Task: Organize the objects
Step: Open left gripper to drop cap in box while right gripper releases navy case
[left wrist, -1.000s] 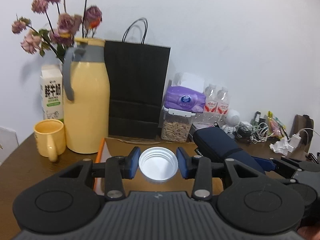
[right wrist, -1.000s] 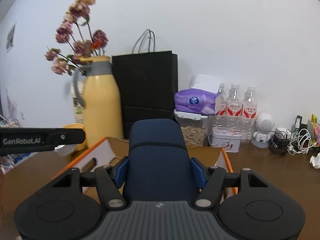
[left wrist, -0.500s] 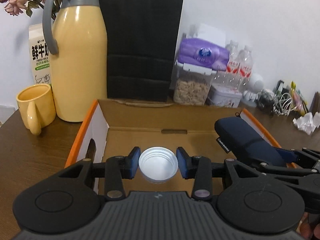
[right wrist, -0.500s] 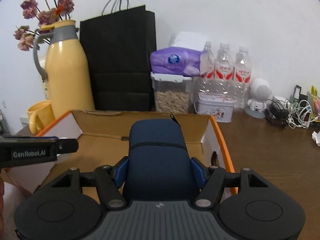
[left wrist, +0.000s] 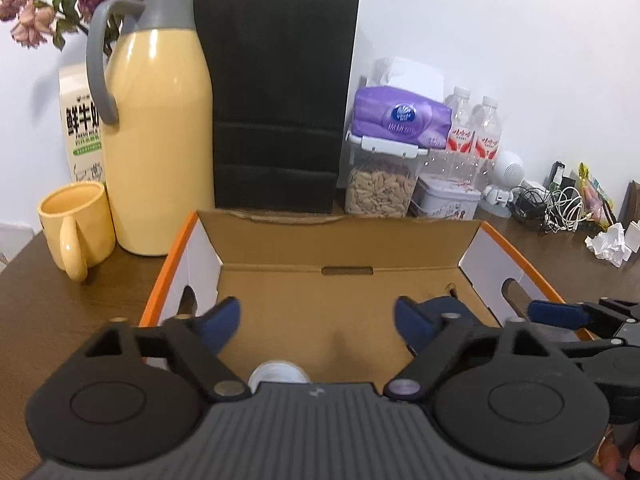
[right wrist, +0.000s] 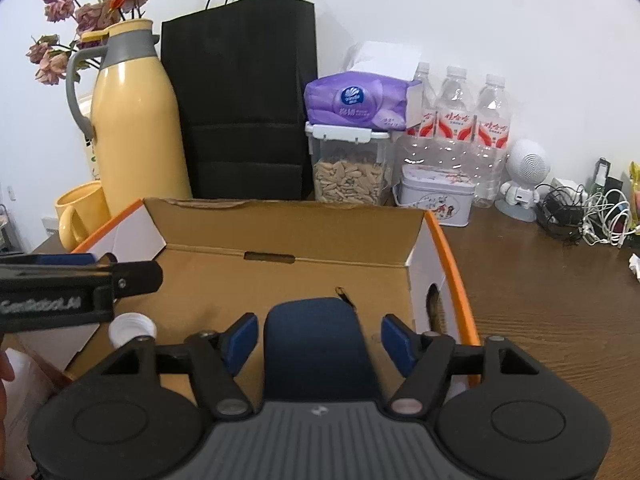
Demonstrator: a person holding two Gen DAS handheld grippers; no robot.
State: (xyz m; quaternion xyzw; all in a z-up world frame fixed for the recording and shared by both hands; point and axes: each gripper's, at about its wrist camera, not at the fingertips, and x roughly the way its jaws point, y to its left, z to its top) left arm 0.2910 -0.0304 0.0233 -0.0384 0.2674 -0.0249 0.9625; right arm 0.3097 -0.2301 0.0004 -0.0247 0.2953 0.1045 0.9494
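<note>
An open cardboard box (left wrist: 340, 248) with orange edges stands on the brown table. My left gripper (left wrist: 316, 320) hangs over its left half, jaws opening wide with nothing between the pads. A white round lid (left wrist: 278, 374) lies below it on the box floor, half hidden by the gripper body. In the right wrist view the same lid (right wrist: 132, 330) shows beside the left gripper (right wrist: 72, 280). My right gripper (right wrist: 318, 338) is over the box's (right wrist: 288, 236) right half. Its jaws are opening, and a navy zip case (right wrist: 320, 344) lies between the pads with a small gap on each side.
Behind the box stand a yellow thermos jug (left wrist: 156, 120), a yellow mug (left wrist: 76, 228), a milk carton (left wrist: 82, 128), a black paper bag (left wrist: 276, 100), a seed container (left wrist: 380, 184) with a purple tissue pack, water bottles (right wrist: 456, 120) and a tin (right wrist: 436, 196). Cables (right wrist: 592, 216) lie at the right.
Both grippers came forward and down into the box. The left jaws let go of the white lid, which dropped to the box floor. The right jaws spread off the navy case.
</note>
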